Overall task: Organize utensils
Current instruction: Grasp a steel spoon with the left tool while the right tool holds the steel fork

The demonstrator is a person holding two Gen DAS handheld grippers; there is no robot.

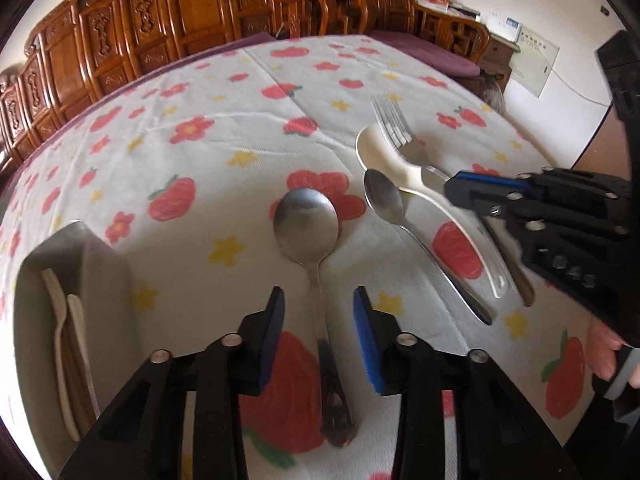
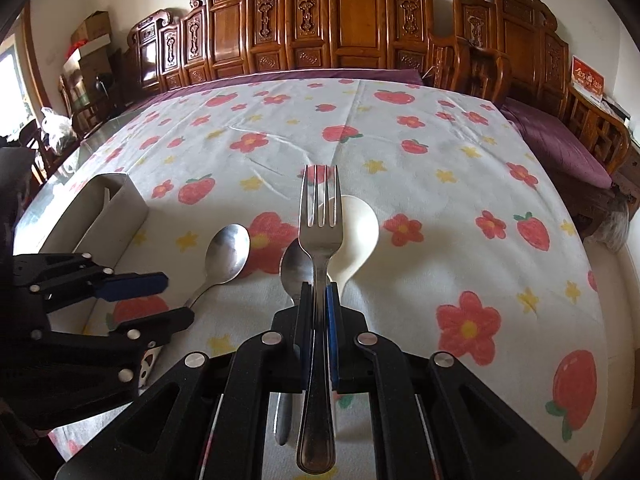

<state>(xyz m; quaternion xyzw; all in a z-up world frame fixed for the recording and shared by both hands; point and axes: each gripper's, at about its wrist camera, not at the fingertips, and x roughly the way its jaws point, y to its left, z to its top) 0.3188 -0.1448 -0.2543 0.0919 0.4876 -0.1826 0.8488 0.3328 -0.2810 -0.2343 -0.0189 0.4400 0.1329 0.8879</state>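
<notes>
My right gripper (image 2: 319, 300) is shut on a steel fork (image 2: 319, 216) and holds it above the cloth; the fork also shows in the left wrist view (image 1: 390, 120). Under it lie a white spoon (image 2: 356, 228) and a small steel spoon (image 2: 294, 268). My left gripper (image 1: 319, 308) is open, its fingers either side of the handle of a large steel spoon (image 1: 306, 220) lying flat; I cannot tell if they touch it. A white utensil box (image 1: 76, 272) at the left holds pale utensils (image 1: 64, 340).
The table carries a white cloth with red flowers and strawberries (image 2: 440, 160). Carved wooden chairs (image 2: 340, 32) line the far side. A purple cushioned bench (image 2: 560, 140) stands to the right. A person's hand (image 1: 604, 352) holds the right gripper.
</notes>
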